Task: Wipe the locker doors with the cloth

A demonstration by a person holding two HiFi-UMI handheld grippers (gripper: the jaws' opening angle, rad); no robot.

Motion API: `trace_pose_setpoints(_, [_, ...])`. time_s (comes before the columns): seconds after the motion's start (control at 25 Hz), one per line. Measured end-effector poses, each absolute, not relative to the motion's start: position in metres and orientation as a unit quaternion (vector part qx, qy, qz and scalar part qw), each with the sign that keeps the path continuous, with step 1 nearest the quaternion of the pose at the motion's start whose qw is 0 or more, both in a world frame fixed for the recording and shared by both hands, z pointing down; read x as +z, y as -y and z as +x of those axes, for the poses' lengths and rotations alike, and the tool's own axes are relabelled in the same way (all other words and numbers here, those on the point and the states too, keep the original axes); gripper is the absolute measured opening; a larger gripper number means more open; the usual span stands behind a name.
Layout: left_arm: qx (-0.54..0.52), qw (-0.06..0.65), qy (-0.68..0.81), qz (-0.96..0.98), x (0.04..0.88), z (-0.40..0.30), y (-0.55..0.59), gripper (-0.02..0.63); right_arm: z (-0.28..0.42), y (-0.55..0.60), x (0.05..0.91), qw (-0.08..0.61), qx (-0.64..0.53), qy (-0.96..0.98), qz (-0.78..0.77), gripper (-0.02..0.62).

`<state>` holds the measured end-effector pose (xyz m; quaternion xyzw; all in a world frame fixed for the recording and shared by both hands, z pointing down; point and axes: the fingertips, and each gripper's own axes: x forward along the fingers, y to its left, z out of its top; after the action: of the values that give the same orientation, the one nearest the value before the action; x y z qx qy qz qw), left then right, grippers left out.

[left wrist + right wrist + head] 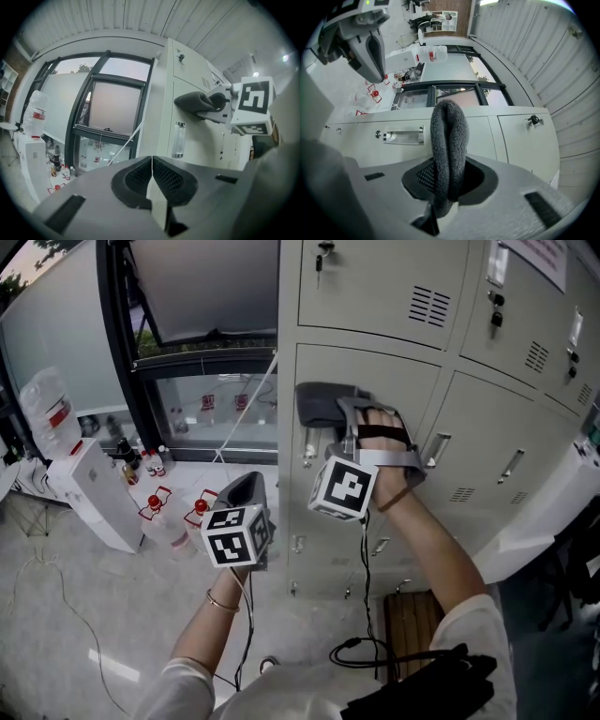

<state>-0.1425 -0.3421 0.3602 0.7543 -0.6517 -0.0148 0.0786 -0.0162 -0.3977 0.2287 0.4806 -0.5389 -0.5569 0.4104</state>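
Currently, right gripper (449,180): I have its jaws clamped on the dark grey fluffy cloth (449,133), with the folded end sticking straight out along them.
Cloth position: at the upper left corner of the pale grey metal locker door (384,390), apparently touching it, above the chrome handle (404,136).
Door left to cover: I judge it lies right of and below the cloth.
Left gripper (151,180): jaws closed on nothing, nearer me, well apart from the door.

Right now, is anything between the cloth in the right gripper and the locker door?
Nothing visible does. The right gripper holds the grey cloth right at the locker door, apparently touching it; the door handle lies beside the cloth, not under it.
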Motion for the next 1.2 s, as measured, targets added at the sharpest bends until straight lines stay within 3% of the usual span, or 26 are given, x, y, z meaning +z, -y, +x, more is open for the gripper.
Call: trace_pose_setpoints(1.2, [0.013,0.140,0.650,0.747,0.445,-0.141,0.337,0.011,-0.019,0.399,0.380,0.465,-0.494,0.611,0.408,0.071])
